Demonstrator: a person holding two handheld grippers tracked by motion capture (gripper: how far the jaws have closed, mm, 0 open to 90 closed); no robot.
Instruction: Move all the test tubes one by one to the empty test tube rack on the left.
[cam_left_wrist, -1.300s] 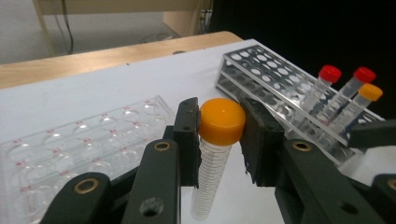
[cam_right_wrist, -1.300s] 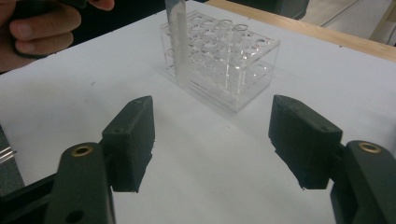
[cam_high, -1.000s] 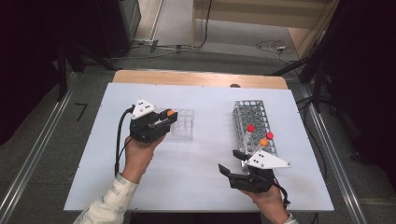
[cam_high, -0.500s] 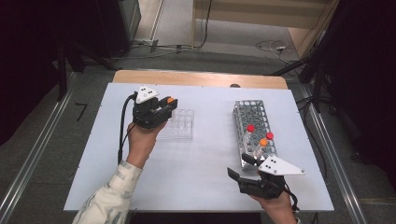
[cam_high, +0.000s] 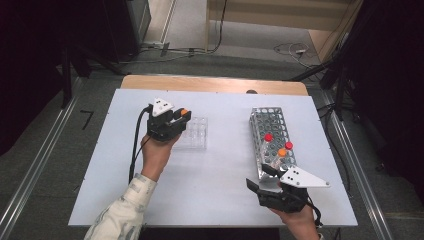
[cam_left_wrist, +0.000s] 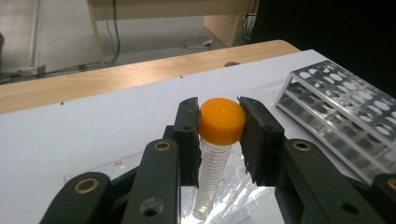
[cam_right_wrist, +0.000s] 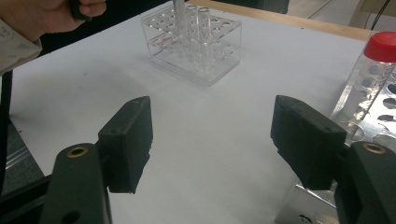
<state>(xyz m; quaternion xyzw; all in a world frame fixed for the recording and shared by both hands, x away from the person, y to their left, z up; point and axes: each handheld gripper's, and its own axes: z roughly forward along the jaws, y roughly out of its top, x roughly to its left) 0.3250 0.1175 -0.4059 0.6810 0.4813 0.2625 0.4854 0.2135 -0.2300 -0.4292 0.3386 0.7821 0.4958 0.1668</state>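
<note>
My left gripper (cam_left_wrist: 219, 128) is clamped on the orange cap of a graduated conical tube (cam_left_wrist: 212, 163), which hangs upright between its pads, its tip just above or in the clear plastic rack (cam_high: 195, 134) directly beneath; I cannot tell whether it touches. My right gripper (cam_right_wrist: 212, 140) stands with its jaws wide apart and nothing between them. The metal tube rack (cam_high: 270, 135) sits just ahead of it, a red-capped tube (cam_right_wrist: 373, 70) to its right side.
</note>
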